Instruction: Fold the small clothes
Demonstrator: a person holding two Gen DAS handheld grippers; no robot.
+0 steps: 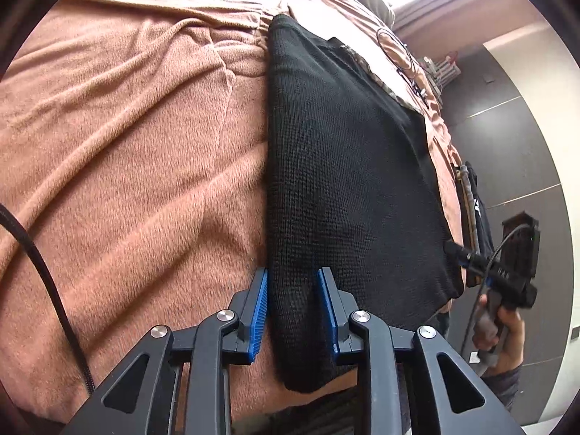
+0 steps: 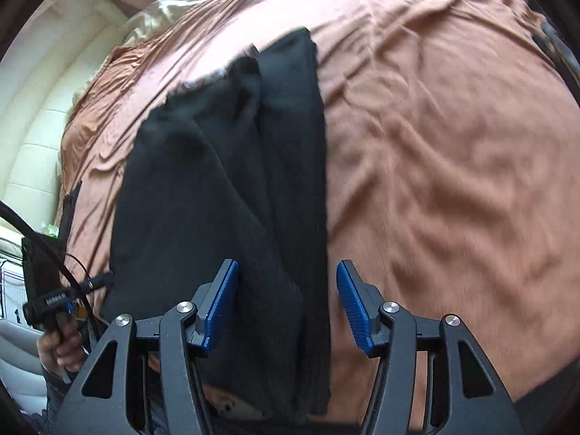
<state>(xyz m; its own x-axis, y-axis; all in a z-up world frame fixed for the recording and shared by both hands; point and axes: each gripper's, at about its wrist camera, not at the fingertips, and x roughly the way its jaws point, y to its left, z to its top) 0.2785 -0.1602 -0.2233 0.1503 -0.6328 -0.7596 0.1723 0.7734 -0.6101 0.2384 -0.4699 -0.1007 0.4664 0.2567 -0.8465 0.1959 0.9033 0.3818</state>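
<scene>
Rust-brown fleece blanket [image 1: 127,166] covers the bed and fills most of both views, creased into soft ridges. On it lies a black knit garment [image 1: 344,152], folded into a long panel that runs away from the cameras.

From the left wrist view, the left gripper [image 1: 292,311] sits at the near end of the garment, where a narrow folded edge of the knit stands between its blue pads [image 1: 258,311]; the pads lie close against the fabric on both sides, so it reads as a grip on that edge. This view also shows the bed's right edge, dark wall panels [image 1: 514,152] beyond it, and the person's right hand [image 1: 502,330] holding the other tool's handle.

The right wrist view is motion-blurred. Its right gripper [image 2: 288,304] has its jaws spread apart, with a layered strip of the garment [image 2: 224,166] running between them; neither pad presses the cloth. Only this view shows the garment's overlapping folds, a pale padded headboard [image 2: 40,137] at left, and the person's left hand [image 2: 59,348] on its handle.
</scene>
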